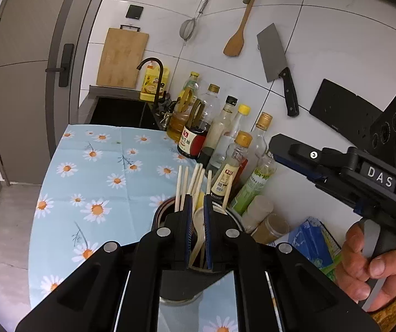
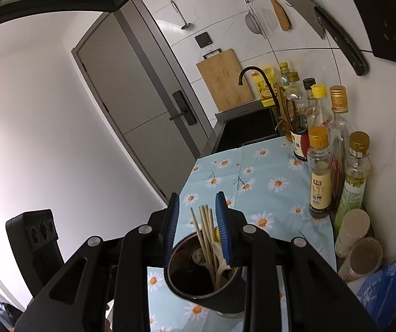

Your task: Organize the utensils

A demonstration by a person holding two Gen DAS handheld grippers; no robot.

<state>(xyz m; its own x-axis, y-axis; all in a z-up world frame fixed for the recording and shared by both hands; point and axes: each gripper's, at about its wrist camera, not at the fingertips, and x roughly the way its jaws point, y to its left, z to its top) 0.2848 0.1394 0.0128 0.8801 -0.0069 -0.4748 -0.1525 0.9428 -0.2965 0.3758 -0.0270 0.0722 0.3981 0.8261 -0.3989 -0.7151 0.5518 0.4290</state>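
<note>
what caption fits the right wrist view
Right gripper, fingers apart, above a dark utensil cup of chopsticks and spoon.

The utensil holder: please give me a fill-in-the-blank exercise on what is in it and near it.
1. The utensil holder contains chopsticks and a pale ____.
2. The tablecloth is printed with ____.
3. The cleaver hangs on the ____.
4. The cutting board stands behind the ____.

Missing words: spoon; daisies; wall; sink

The left jaws hide the spoon's (image 1: 198,222) handle inside the holder (image 1: 170,210).
</note>
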